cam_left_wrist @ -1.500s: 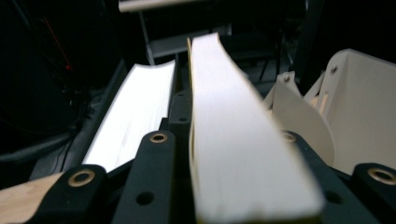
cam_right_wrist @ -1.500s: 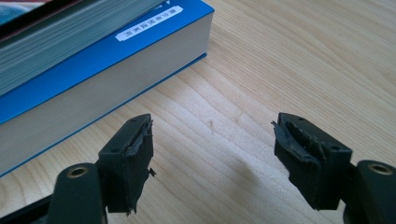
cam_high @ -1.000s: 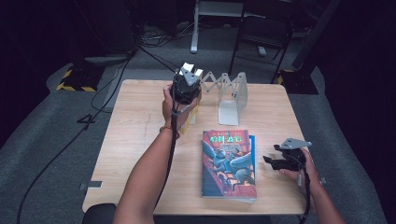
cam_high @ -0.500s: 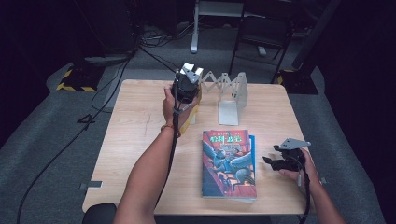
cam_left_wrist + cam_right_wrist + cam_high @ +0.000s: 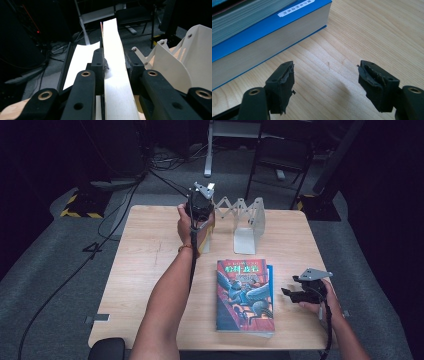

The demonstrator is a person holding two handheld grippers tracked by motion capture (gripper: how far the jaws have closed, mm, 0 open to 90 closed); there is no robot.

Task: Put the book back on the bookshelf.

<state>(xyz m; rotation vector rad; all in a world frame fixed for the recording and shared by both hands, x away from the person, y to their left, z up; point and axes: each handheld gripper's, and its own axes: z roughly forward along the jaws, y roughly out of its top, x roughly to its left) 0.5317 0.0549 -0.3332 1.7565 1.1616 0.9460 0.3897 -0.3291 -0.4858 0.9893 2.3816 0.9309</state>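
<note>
White book [image 5: 115, 72], standing on edge at the upper middle of the table beside the folding rack [image 5: 247, 222], sits clamped in my left gripper [image 5: 200, 205]; jaws just closed. Right gripper [image 5: 325, 82] hangs apart near two stacked books [image 5: 245, 295], yet unshelved.

Dark room, grey floor [image 5: 55, 285], wooden table [image 5: 145, 270]

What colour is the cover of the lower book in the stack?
Blue; the lower book shows best in the right gripper view.
</note>
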